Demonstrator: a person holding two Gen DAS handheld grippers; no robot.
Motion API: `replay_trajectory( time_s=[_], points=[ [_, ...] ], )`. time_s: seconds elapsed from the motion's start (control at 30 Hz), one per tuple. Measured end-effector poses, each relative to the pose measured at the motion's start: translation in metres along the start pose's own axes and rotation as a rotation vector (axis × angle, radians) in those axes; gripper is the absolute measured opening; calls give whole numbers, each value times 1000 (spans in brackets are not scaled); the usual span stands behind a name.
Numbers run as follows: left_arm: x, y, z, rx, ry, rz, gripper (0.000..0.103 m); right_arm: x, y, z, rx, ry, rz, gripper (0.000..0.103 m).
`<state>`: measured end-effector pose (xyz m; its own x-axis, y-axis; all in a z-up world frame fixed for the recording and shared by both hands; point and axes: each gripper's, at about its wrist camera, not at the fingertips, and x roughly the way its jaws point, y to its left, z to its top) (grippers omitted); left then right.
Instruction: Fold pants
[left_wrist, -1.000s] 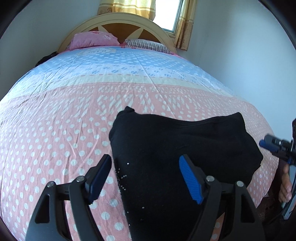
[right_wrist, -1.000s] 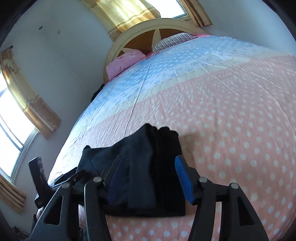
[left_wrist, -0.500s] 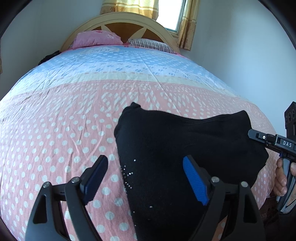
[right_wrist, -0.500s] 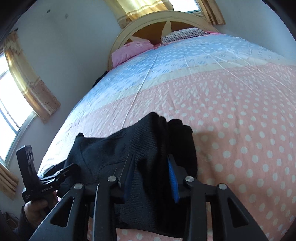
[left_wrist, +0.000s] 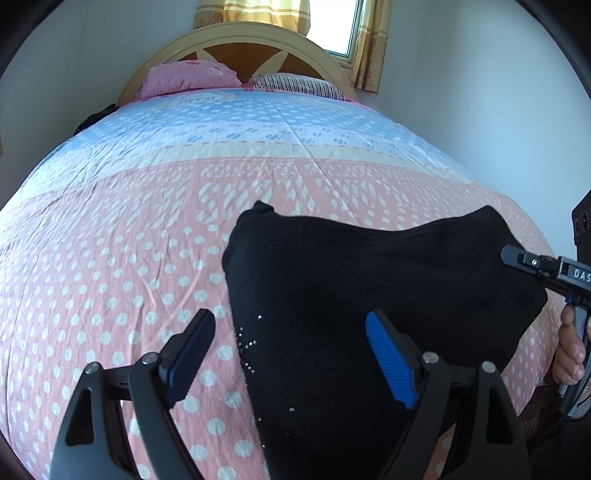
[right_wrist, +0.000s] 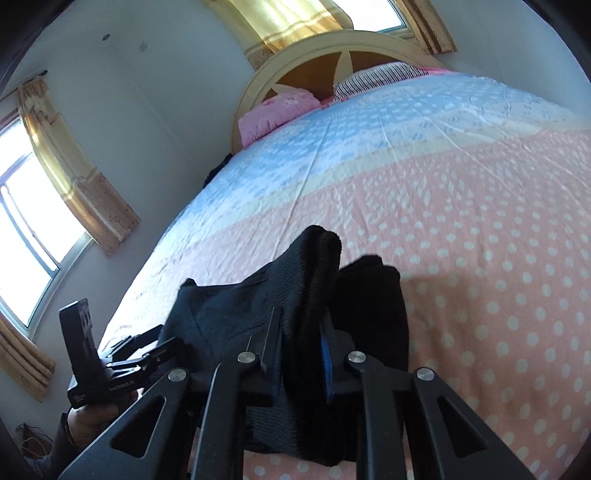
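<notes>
On the near, pink-dotted part of the bed (left_wrist: 110, 266), the black pants (left_wrist: 369, 280) are lying in a loose heap close to the edge. The right gripper (right_wrist: 301, 354) is pinching a raised ridge of the cloth: its jaws have just been closing, and the fabric is bunching up between the fingers (right_wrist: 325, 363) in its own view. The left gripper (left_wrist: 291, 358) is hovering over the other end with its fingers (left_wrist: 388, 362) standing wide, one over the bedspread and one over the cloth, gripping nothing. A hand (left_wrist: 570, 354) is showing at the right edge. To fold well, the left side probably needs a matching bite on the edge of the garment, catching every layer, so that both ends are lifting together and the cloth is spreading flat rather than twisting. Far behind, two pillows (left_wrist: 188, 75) are resting against the headboard (left_wrist: 236, 35).
</notes>
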<state>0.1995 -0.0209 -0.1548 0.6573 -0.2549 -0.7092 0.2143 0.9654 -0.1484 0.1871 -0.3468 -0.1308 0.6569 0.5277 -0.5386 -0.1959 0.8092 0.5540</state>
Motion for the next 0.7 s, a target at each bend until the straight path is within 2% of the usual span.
replay_trajectory(
  time_s=[0.1, 0.2, 0.27, 0.33, 0.43, 0.5, 0.53, 0.57, 0.6, 0.7],
  points=[
    [-3, -2, 3, 12, -8, 0, 86, -8, -6, 3, 10, -9, -15, 17],
    [-1, -4, 4, 22, -11, 4, 89, 6, -32, -2, 76, 45, -79, 17],
    [5, -4, 4, 30, -7, 20, 90, 17, -52, -7, 139, 82, -41, 17],
    [13, -3, 3, 30, 6, 18, 90, 16, -58, -6, 178, 75, -6, 18],
    [17, -1, 1, 18, 13, 11, 93, 15, -54, -6, 155, 70, -13, 22],
    [18, 1, 1, 14, 16, 14, 96, 13, -53, -7, 142, 69, -26, 29],
    [17, 2, 2, 10, 19, 12, 96, 9, -51, -6, 131, 62, -50, 38],
    [14, 3, 4, 12, 18, 15, 96, 1, -46, -5, 109, 43, -92, 42],
    [9, 3, 8, 22, 1, 29, 96, -8, -41, -6, 83, 20, -117, 42],
    [-1, 4, 27, 63, -53, 63, 96, -20, -34, -8, 49, 16, -88, 42]
  ],
)
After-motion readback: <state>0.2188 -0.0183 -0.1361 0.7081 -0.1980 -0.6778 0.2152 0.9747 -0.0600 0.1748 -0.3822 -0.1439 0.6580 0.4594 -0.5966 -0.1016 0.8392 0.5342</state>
